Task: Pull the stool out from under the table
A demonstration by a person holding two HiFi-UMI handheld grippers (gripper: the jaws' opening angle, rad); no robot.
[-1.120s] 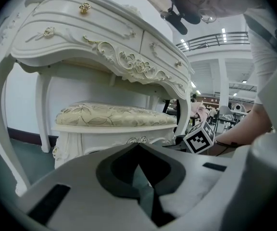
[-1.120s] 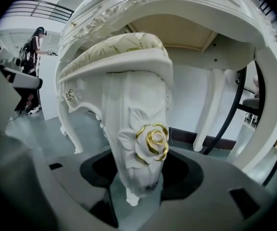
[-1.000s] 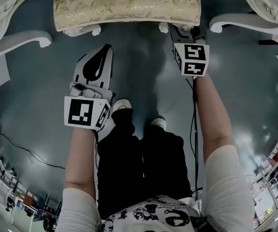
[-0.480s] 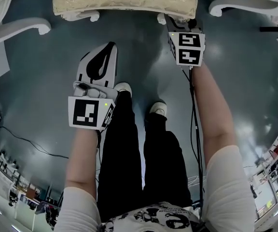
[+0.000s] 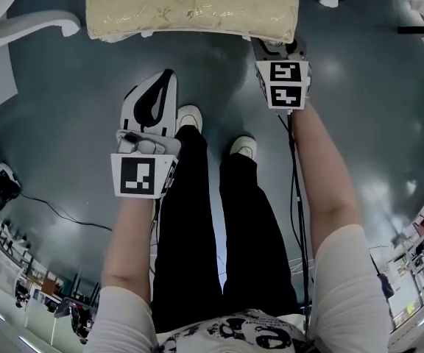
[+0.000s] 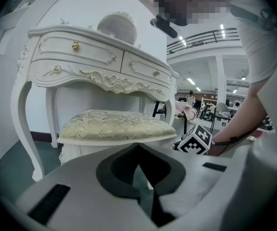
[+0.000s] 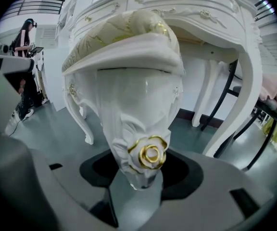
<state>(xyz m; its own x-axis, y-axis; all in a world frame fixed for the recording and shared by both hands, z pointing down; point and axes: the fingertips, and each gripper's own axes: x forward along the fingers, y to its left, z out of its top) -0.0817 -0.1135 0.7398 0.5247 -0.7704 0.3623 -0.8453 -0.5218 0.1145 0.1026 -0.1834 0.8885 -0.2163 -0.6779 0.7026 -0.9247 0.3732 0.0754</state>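
Right tool (image 5: 274,46) clamped on the stool (image 5: 192,6) corner leg (image 7: 141,143), at the gold rose. Left tool (image 5: 160,83) jaws together, empty, short of stool. Stool sits between dressing table (image 6: 81,57) legs.

— What is the stool cushion (image 6: 117,121) made of?
— Woven cloth, pale gold, faintly sheeny. The stool leg (image 7: 138,119) is glossy white paint with a gilt rose (image 7: 151,154).
— The floor (image 5: 374,123)?
— Smooth and shiny, mirroring lights. The right hand-held gripper (image 7: 139,174) looks like matt grey plastic.

No legible text, labels, numbers or signs
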